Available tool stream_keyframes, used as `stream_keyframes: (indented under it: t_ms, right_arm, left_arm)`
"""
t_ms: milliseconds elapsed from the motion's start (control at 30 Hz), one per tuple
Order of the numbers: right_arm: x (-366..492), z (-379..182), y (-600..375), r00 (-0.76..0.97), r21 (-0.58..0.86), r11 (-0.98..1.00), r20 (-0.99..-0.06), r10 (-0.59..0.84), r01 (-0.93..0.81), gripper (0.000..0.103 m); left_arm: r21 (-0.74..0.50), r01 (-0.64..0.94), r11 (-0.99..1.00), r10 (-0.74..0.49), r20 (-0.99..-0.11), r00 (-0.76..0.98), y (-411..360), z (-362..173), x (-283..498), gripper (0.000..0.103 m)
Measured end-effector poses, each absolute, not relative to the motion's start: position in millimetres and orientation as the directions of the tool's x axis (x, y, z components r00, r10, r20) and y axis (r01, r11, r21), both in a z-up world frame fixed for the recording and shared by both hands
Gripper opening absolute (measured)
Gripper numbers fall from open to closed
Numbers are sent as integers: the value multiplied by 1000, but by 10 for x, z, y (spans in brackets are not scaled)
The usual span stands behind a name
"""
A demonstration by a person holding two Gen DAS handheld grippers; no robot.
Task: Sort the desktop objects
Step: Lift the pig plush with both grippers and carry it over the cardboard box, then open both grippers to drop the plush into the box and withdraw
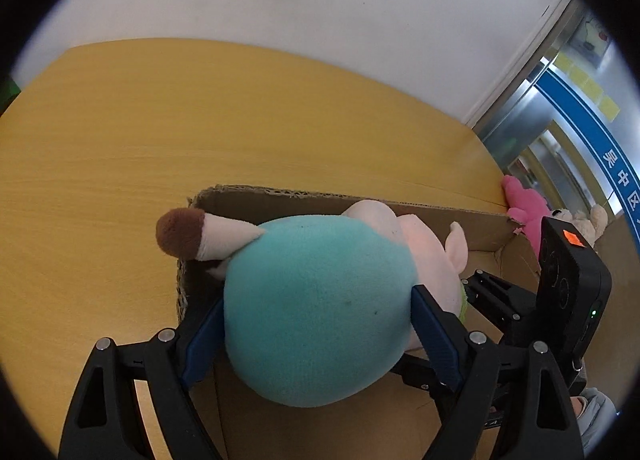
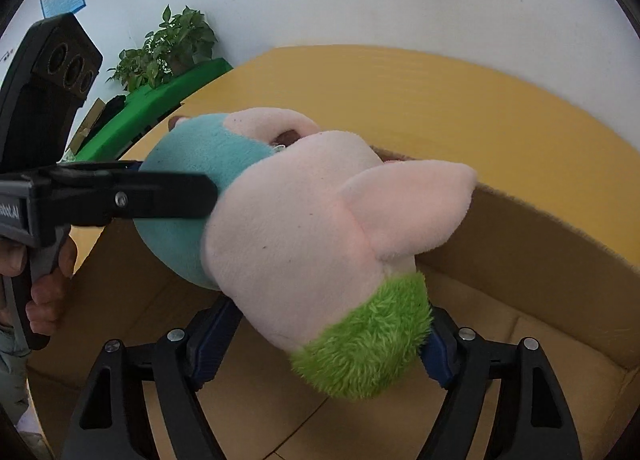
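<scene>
Both tongs on one toy. Left tongs (image 1: 318,334) spread wide, blue pads (image 1: 434,336) pressed on either flank of the teal body of the plush toy (image 1: 320,308). Right tongs (image 2: 320,344) also wide, pads against the toy's pink-and-green end (image 2: 360,348); right jaws have just been widening with the plush between them, and whether they press firmly I cannot tell.

Plush sits over the open cardboard box (image 1: 440,216), held clear of the box floor in the right wrist view. Brown-tipped limb (image 1: 182,234) sticks out toward 10 o'clock, past the box's left corner. Pink ear (image 2: 408,204) points to 2 o'clock, overlapping the box rim.

Box rests on the yellow bench (image 1: 160,140). Left wrist view: other gripper body at 3 o'clock, pink stuffed animal (image 1: 524,208) and a cream one (image 1: 588,220) behind the box's far corner at 2–3 o'clock. Right wrist view: a hand (image 2: 48,284) on the left unit's trigger at 9 o'clock, potted plant (image 2: 172,44) on a green surface at 11 o'clock.
</scene>
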State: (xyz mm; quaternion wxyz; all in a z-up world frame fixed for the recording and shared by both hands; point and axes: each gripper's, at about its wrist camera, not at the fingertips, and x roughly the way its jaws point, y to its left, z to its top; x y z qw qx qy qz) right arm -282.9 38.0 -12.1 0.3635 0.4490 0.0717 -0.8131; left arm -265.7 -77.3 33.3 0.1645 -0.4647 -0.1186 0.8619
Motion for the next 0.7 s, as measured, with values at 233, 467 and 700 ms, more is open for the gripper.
stream_keyframes:
  t_ms: [233,467,700]
  right_arm:
    - [-2872,-189,210,-303,187,-733,-823,-480,654,95]
    - [-2690,305,292,-336,159,-742,-816,-470,652,96]
    - [-2025,967,820,-472,118,-782,-739,-481,611,103]
  left_arm:
    - [-351,-157,-923,378,-757,-533,-923,459,-2557,89]
    - [-321,-199,-926,371,-678,-634,-1275,850,-2052,89]
    - [-239,-265,-934,356,-582,-731,-997,1253,-1519,90]
